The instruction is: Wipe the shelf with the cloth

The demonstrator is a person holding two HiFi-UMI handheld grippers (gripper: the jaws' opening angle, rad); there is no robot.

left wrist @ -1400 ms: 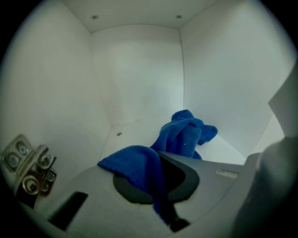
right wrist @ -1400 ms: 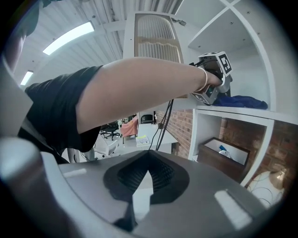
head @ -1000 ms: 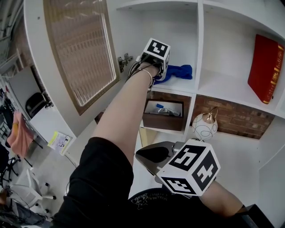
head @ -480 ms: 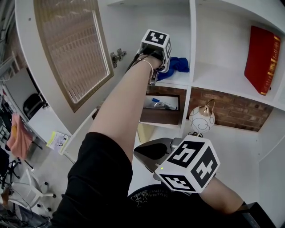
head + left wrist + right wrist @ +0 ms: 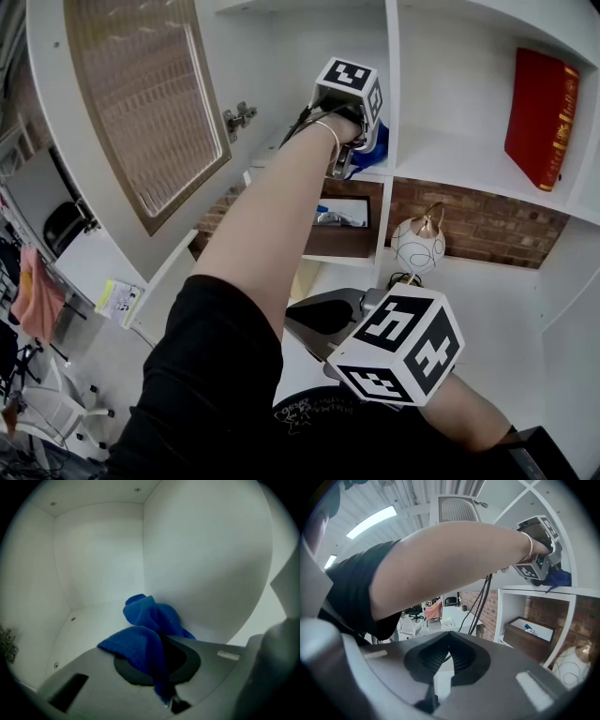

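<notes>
left hand-held gripper [image 5: 161,667]: clenched on blue cloth [image 5: 151,620] | cloth: on shelf [image 5: 93,620] floor, against compartment's right wall | right hand-held gripper [image 5: 443,672]: jaws slightly apart, empty

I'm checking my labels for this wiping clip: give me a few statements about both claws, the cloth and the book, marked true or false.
1. The left claw is shut on the blue terry cloth. True.
2. The cloth lies by the compartment's left wall. False: it lies by the white right wall.
3. The right claw holds a second cloth. False: it holds nothing.
4. The red hardback book stands in another compartment. True.
</notes>
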